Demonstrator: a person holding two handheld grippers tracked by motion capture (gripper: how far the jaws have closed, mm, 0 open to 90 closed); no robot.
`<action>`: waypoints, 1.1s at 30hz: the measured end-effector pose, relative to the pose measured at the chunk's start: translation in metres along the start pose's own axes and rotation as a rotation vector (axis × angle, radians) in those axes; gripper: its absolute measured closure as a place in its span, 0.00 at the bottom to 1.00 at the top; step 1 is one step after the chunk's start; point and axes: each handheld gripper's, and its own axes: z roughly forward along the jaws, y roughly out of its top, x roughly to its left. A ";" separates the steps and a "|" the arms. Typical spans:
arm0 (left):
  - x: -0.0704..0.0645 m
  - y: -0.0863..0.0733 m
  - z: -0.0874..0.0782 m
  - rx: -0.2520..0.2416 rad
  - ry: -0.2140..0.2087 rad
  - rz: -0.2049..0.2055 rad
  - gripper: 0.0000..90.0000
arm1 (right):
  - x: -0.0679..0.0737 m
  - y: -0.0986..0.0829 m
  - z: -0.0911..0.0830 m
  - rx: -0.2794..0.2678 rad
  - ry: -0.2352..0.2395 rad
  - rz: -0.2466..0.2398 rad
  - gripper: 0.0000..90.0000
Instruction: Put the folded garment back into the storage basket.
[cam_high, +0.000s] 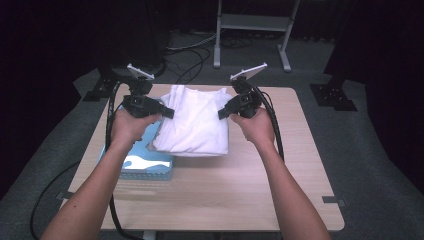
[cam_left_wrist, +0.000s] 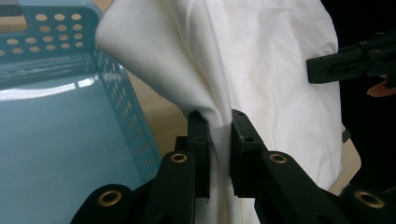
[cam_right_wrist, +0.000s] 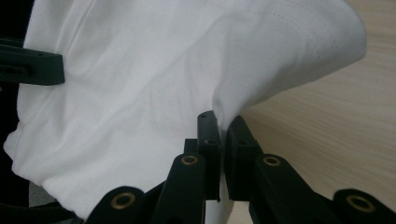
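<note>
The person's bare forearms come in from the bottom of the high view, each hand wrapped around a black gripper with a cable trailing back from it. The left gripper (cam_left_wrist: 219, 128) has its jaws nearly closed, pinching a bunched fold of a white folded garment (cam_left_wrist: 261, 70) between them; in the left gripper view the cloth rises from the jaws and spreads out above. The right gripper (cam_right_wrist: 223, 128) likewise has its jaws almost together, with a fold of the same garment caught in the narrow gap. In the high view the left gripper (cam_high: 167, 113) grips the garment's left edge and the right gripper (cam_high: 221, 114) its right edge, so the white garment (cam_high: 195, 122) hangs between the two over the far middle of the wooden table (cam_high: 240, 195). Its lower edge lies close above the tabletop; whether it touches cannot be told. Just to the left of it, partly under its left side, stands a light blue plastic basket (cam_high: 147, 167) with perforated walls, its smooth floor (cam_left_wrist: 60, 154) bare in the left gripper view. Beyond the table stands a grey metal frame (cam_high: 252, 22) on the dark floor.
</note>
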 end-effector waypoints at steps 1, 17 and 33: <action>0.001 0.000 -0.001 -0.003 -0.002 -0.003 0.90 | 0.001 0.001 0.001 0.000 0.001 -0.002 0.96; 0.021 -0.008 -0.016 -0.029 -0.012 -0.012 0.90 | 0.019 0.012 0.015 0.010 -0.006 -0.027 0.96; 0.038 -0.009 -0.027 -0.028 0.004 -0.019 0.90 | 0.036 0.022 0.030 0.018 -0.018 -0.056 0.96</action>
